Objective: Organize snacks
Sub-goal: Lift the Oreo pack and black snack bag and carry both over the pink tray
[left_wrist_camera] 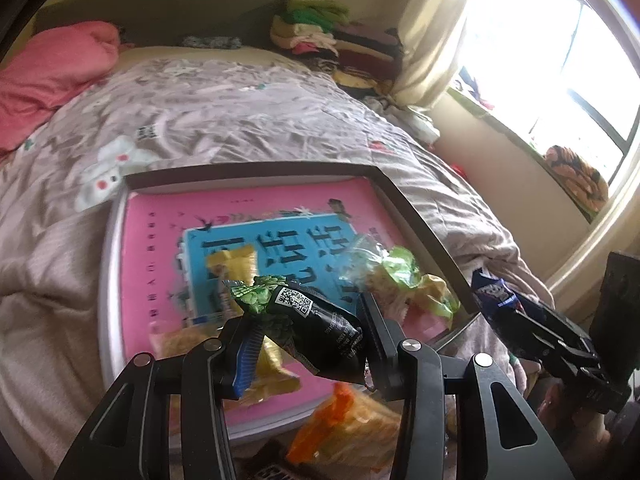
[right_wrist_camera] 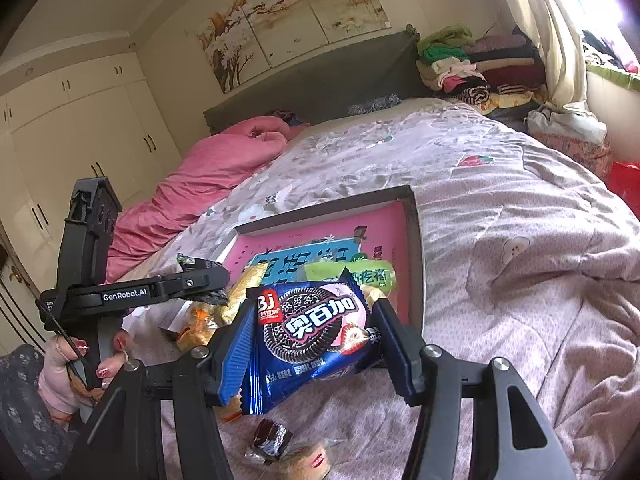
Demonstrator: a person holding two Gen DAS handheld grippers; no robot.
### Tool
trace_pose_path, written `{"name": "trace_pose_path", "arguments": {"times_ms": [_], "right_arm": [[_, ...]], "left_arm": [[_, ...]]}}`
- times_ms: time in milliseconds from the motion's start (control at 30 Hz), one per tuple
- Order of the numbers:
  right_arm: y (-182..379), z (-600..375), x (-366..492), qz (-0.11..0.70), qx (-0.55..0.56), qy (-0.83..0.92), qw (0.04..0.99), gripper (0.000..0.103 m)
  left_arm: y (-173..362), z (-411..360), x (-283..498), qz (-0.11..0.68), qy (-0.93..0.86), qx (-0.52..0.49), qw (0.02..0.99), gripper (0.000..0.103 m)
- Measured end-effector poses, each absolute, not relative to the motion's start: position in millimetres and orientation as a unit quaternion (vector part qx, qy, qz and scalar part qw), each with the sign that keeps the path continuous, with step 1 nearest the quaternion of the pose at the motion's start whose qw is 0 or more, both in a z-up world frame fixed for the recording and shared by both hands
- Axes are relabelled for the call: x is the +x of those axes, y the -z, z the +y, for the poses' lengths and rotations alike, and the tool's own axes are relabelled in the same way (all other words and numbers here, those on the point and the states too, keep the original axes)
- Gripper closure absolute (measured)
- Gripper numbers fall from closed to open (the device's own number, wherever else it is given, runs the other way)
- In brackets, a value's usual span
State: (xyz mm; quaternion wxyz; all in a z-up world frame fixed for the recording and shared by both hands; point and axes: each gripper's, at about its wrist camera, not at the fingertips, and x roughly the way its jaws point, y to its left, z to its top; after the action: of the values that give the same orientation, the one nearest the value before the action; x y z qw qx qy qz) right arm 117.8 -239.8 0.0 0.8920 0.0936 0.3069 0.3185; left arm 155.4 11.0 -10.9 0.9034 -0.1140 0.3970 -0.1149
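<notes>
In the left wrist view, the left tongs (left_wrist_camera: 308, 332) gripped a black packet (left_wrist_camera: 320, 332) above the box (left_wrist_camera: 404, 200) on the bed (left_wrist_camera: 240, 120), probably to drop it there. In the right wrist view, the right tongs (right_wrist_camera: 312, 344) clenched a blue packet (right_wrist_camera: 308, 328) near the box's near right corner, seemingly waiting.

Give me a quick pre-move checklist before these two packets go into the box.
1. Left gripper shut on the black-green packet: ok.
2. Right gripper shut on the blue cookie packet: ok.
3. Box open, nothing covering it: ok.
4. Free floor in the box: ok, bare pink at the far side; a green bag and yellow packets take the near part.
5. Left packet over the box: ok, as far as the left wrist view shows.
6. Loose snacks left on the bed, such as the dark wrapped piece: not ok, still to sort.
</notes>
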Motion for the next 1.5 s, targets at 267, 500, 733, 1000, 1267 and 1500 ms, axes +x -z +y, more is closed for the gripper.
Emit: {"name": "trace_pose_path", "arguments": {"times_ms": [267, 500, 733, 1000, 1267, 1500], "right_arm": [[-2.2, -234.0, 127.0, 0.301, 0.079, -0.303, 0.901, 0.045], [-6.0, -221.9, 140.1, 0.308, 0.08, -0.308, 0.896, 0.045], [-6.6, -209.2, 151.9, 0.311, 0.062, -0.304, 0.898, 0.045], [-0.4, -186.7, 167.0, 0.326, 0.027, -0.291, 0.899, 0.045], [13.7, -178.4, 167.7, 0.336, 0.0, -0.29, 0.896, 0.044], [17.1, -175.5, 165.4, 0.333, -0.011, -0.291, 0.897, 0.043]], "left_arm": [[16.7, -3.2, 168.3, 0.409, 0.131, -0.082, 0.899, 0.056], [26.1, -2.8, 175.2, 0.425, 0.135, -0.088, 0.891, 0.056], [32.3, -3.2, 178.3, 0.434, 0.13, -0.086, 0.887, 0.056], [37.6, -3.2, 178.7, 0.442, 0.126, -0.083, 0.884, 0.056], [39.8, -5.4, 178.4, 0.451, 0.123, -0.077, 0.881, 0.056], [39.8, -5.2, 176.2, 0.456, 0.121, -0.078, 0.878, 0.056]]}}
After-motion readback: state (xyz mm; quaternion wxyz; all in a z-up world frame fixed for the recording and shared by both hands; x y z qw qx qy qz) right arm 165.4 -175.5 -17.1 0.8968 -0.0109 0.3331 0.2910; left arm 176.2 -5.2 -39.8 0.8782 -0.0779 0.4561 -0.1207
